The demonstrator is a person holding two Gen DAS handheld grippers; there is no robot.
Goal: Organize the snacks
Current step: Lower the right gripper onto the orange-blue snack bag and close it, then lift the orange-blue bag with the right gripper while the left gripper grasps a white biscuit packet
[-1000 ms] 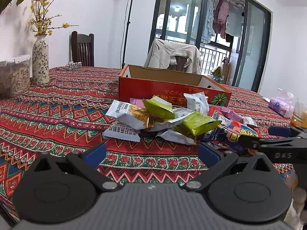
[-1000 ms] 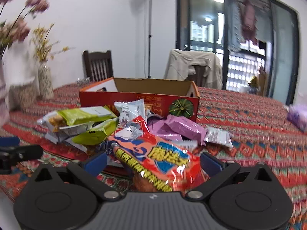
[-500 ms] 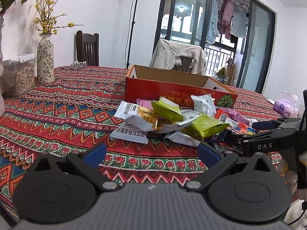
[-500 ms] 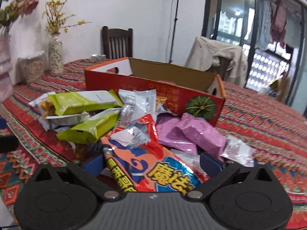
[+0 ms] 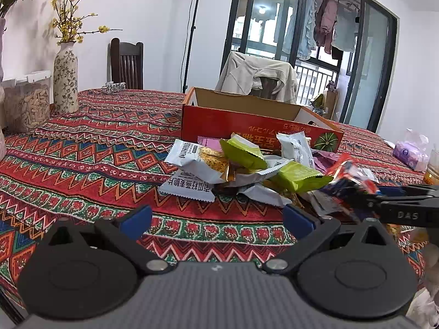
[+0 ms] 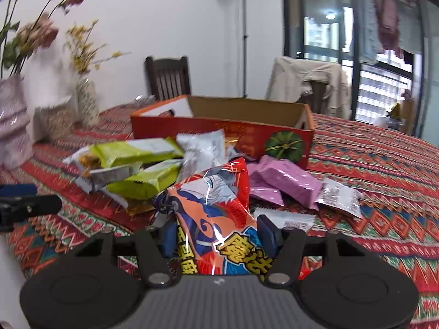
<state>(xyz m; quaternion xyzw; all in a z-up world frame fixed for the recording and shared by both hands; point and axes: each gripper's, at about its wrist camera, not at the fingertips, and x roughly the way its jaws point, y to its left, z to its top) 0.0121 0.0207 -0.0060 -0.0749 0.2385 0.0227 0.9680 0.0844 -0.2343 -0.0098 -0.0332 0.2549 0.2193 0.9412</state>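
A heap of snack packets lies on the patterned tablecloth in front of an open red cardboard box (image 5: 260, 126) (image 6: 219, 131). Green packets (image 5: 299, 176) and a white packet (image 5: 197, 159) sit in the heap, with pink packets (image 6: 288, 181) to the right. My right gripper (image 6: 217, 237) is closing its jaws, and both pads press on an orange and blue snack bag (image 6: 219, 213), which bulges up between them. The left wrist view shows that bag (image 5: 348, 175) blurred at the tip of the right gripper (image 5: 384, 200). My left gripper (image 5: 216, 216) stands open over bare cloth, short of the heap, holding nothing.
A flowered vase (image 5: 65, 79) and a clear container of nuts (image 5: 26, 104) stand at the far left. A dark chair (image 5: 127, 63) and a chair draped with a jacket (image 5: 258, 79) are behind the table. A tissue pack (image 5: 411, 153) and a glass (image 5: 433, 167) sit at the right.
The right gripper's jaws have come together from wide open onto the orange bag, which now crumples upward. The left gripper has kept still and open.
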